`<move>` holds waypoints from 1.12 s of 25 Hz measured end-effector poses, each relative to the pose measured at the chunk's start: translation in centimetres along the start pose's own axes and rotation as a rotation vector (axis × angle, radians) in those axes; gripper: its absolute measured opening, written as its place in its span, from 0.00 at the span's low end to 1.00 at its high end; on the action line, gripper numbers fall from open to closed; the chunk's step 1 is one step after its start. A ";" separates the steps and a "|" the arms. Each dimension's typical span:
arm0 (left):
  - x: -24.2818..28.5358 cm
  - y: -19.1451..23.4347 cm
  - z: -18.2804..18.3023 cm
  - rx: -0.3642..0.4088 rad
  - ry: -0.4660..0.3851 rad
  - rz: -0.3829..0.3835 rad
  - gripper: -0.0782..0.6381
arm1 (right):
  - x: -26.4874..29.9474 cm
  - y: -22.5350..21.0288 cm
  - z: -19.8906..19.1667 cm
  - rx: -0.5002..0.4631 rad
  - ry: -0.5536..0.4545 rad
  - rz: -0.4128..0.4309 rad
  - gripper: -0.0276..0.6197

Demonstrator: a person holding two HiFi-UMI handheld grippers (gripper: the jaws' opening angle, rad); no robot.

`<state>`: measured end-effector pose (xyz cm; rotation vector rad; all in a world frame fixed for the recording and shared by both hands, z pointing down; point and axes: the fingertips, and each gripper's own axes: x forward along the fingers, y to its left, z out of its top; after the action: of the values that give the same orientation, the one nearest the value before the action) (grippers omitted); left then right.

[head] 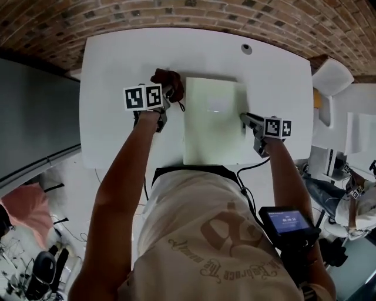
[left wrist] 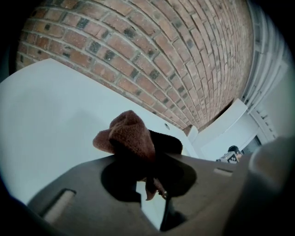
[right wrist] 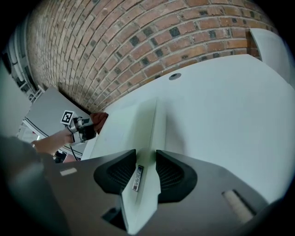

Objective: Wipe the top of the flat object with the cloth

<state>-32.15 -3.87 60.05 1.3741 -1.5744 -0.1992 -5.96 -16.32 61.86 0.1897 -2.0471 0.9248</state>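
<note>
A pale green flat object (head: pixel 212 123) lies in the middle of the white table (head: pixel 111 64). My left gripper (head: pixel 169 97) hovers at its far left corner, shut on a bunched brown cloth (head: pixel 168 79). In the left gripper view the cloth (left wrist: pixel 129 136) bulges up out of the gripper (left wrist: pixel 154 177), above the table. My right gripper (head: pixel 247 119) is at the object's right edge. In the right gripper view that edge (right wrist: pixel 138 138) runs between the two pads, which press on it from both sides (right wrist: pixel 146 173).
A round grommet (head: pixel 247 49) sits in the table near the far edge. A brick surface (head: pixel 188 12) lies beyond the table. More white furniture (head: pixel 332 76) stands to the right. A small screen (head: pixel 286 221) hangs at the person's waist.
</note>
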 end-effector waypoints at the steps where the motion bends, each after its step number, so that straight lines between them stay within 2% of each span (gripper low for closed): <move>1: 0.6 0.1 0.4 0.009 0.014 0.004 0.22 | 0.0 0.0 0.1 0.001 0.001 -0.006 0.27; 5: 2.6 -0.2 0.6 0.046 0.080 -0.008 0.22 | 0.0 0.1 0.0 0.006 0.002 -0.022 0.27; 10: 3.7 -1.0 0.6 0.061 0.103 -0.033 0.22 | -0.2 0.0 -0.2 0.018 -0.001 -0.030 0.27; 19: 2.6 -1.0 -1.6 -0.008 0.095 -0.046 0.22 | 0.0 0.1 -0.1 0.021 -0.002 -0.028 0.27; 28: 0.8 -2.1 -6.0 -0.032 0.127 -0.024 0.22 | -0.4 -0.2 -0.4 0.022 -0.018 -0.024 0.27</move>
<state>-26.22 -2.51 62.06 1.3551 -1.4446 -0.1487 -5.43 -16.29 61.82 0.2350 -2.0475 0.9337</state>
